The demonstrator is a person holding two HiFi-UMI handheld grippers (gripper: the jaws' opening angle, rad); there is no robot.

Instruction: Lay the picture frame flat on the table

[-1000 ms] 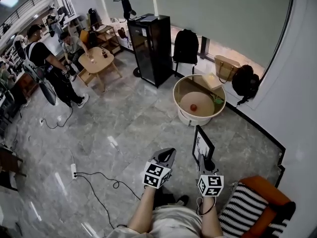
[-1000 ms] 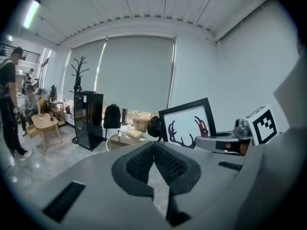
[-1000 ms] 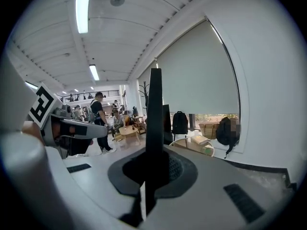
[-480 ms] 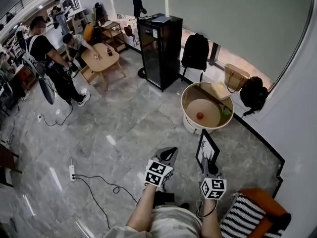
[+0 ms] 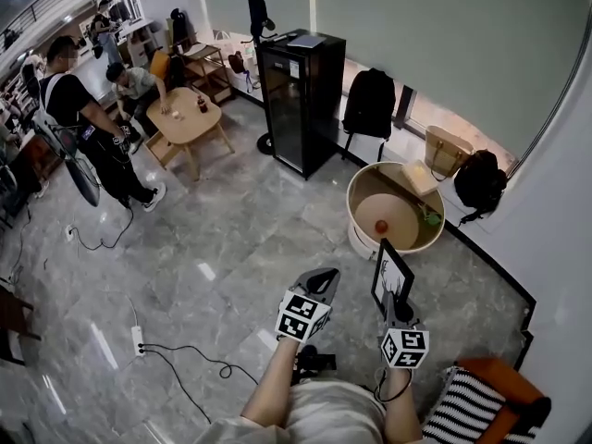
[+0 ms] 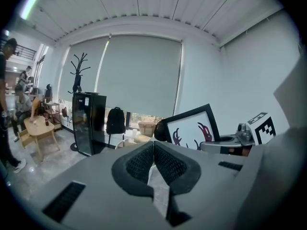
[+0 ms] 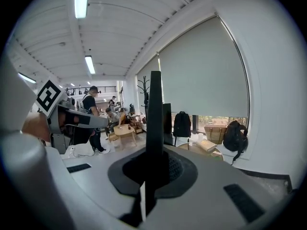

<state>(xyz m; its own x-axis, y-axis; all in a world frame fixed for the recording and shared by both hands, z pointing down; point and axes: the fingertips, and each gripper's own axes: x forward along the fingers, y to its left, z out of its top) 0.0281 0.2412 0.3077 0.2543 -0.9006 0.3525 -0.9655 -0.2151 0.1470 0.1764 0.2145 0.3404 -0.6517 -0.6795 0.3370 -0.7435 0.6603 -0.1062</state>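
Right gripper (image 5: pixel 386 305) pinched tight on the lower edge of the picture frame (image 5: pixel 392 274), frame standing upright over its jaws, left gripper (image 5: pixel 324 282) closed, empty, just beside

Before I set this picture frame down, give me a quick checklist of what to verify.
1. Right gripper clamped on the picture frame: ok.
2. Left gripper shut with nothing in it: ok.
3. Frame lying flat: not ok, it stands upright in the grip.
4. Frame above the round table: not ok, the table is ahead of it.
5. Bare spot on the tabletop: ok, beside the small red object.
6. Bare spot big enough for the frame: cannot tell.
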